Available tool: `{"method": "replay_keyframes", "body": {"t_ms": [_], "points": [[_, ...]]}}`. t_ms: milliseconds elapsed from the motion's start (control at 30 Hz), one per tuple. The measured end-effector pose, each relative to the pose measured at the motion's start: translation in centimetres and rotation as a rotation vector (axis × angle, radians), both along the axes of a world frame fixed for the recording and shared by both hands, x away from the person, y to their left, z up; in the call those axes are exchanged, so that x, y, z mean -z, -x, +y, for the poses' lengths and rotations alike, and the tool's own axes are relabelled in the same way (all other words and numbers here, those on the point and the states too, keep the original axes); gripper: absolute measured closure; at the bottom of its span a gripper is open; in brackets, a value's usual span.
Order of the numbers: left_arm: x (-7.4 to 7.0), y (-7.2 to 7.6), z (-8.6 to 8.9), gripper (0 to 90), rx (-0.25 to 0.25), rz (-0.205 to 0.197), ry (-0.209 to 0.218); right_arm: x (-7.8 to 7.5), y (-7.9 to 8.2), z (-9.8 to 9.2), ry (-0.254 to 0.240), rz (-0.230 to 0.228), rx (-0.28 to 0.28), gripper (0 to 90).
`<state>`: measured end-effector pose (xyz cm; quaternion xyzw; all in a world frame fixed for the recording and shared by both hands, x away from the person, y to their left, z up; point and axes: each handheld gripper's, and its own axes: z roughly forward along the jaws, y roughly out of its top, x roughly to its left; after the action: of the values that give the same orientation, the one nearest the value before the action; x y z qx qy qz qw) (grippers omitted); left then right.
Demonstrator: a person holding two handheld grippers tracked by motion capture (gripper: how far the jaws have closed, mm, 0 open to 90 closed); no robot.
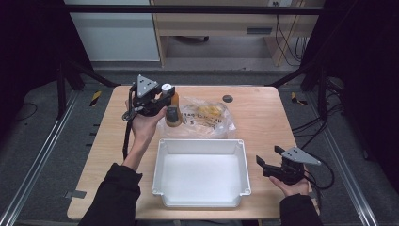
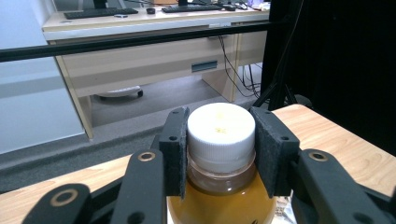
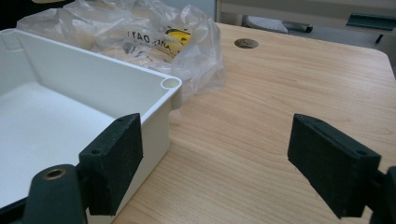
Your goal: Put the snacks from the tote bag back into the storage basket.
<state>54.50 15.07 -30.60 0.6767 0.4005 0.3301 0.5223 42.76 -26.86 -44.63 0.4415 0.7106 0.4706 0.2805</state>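
Note:
A small bottle (image 1: 172, 109) of amber liquid with a white screw cap (image 2: 221, 134) stands upright at the back left of the table, beside a clear plastic bag (image 1: 207, 118). My left gripper (image 1: 165, 96) is shut on the bottle (image 2: 224, 200), its pads (image 2: 176, 151) pressing on the cap and neck from both sides. My right gripper (image 1: 266, 165) rests low at the table's front right, open, with nothing between its pads (image 3: 114, 161). It sits just right of the white bin (image 1: 201, 188).
The white bin (image 3: 102, 84) is empty and takes up the table's front centre. The crumpled bag (image 3: 154, 35) with printed yellow contents lies behind it. A round cable hole (image 1: 227, 98) is at the back. Desks and cables stand beyond the table.

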Motion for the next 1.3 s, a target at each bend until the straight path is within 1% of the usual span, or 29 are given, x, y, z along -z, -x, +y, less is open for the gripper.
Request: {"method": "replay_keyframes", "body": {"t_ms": [200,233,300,333,433,567,633,700,767,800,833,900,933,1000,1033,1133,1300], "points": [[-0.6,0.9,-0.1,58.8,0.020,-0.001,-0.002,0.0,0.0,0.0,-0.003,-0.001,0.000,18.3],[-0.6,1.1,-0.2,58.8,0.030,-0.002,0.005,0.0,0.0,0.0,0.000,-0.002,0.001,18.2],[-0.8,1.6,-0.3,58.8,0.036,-0.003,-0.004,0.0,0.0,0.0,0.001,-0.003,0.000,18.2],[-0.8,1.8,-0.3,58.8,0.046,-0.003,-0.004,0.0,0.0,-0.1,0.002,-0.005,0.000,18.2],[-0.9,2.1,-0.4,58.8,0.053,-0.006,-0.006,0.0,0.0,-0.1,0.004,-0.005,0.001,18.3],[-1.2,3.2,-0.5,58.9,0.073,-0.011,-0.006,0.0,0.1,-0.1,0.005,-0.006,0.001,18.3],[-1.2,3.8,-0.5,58.9,0.071,-0.015,-0.015,0.0,0.1,-0.1,0.004,-0.006,0.002,18.3],[-1.2,4.2,-0.5,58.8,0.075,-0.016,-0.014,0.0,0.1,-0.1,0.004,-0.005,0.002,18.3],[-1.2,4.6,-0.6,58.8,0.096,-0.018,-0.015,-0.1,0.1,0.0,0.005,-0.006,0.004,18.3],[-1.2,4.6,-0.6,58.8,0.096,-0.018,-0.015,-0.1,0.1,0.0,0.005,-0.006,0.004,18.3],[-1.1,4.9,-0.6,58.8,0.105,-0.017,-0.012,-0.1,0.1,0.0,0.003,-0.008,0.002,18.3],[-1.1,5.1,-0.6,58.8,0.111,-0.018,-0.014,-0.1,0.1,0.0,0.005,-0.008,0.002,18.3],[-0.9,5.5,-0.7,58.8,0.117,-0.020,-0.021,-0.1,0.1,0.0,0.004,-0.008,0.003,18.3],[-0.8,5.6,-0.7,58.8,0.121,-0.019,-0.023,-0.1,0.1,0.0,0.006,-0.008,0.003,18.3],[-0.6,6.0,-0.7,58.8,0.128,-0.019,-0.022,-0.1,0.1,-0.1,0.005,-0.008,0.003,18.3],[-0.3,6.3,-0.7,58.8,0.133,-0.015,-0.021,-0.1,0.1,0.0,0.008,-0.007,0.002,18.4],[0.7,7.3,-0.6,58.8,0.148,-0.003,-0.017,-0.1,0.1,-0.1,0.007,-0.008,0.002,18.6]]}}
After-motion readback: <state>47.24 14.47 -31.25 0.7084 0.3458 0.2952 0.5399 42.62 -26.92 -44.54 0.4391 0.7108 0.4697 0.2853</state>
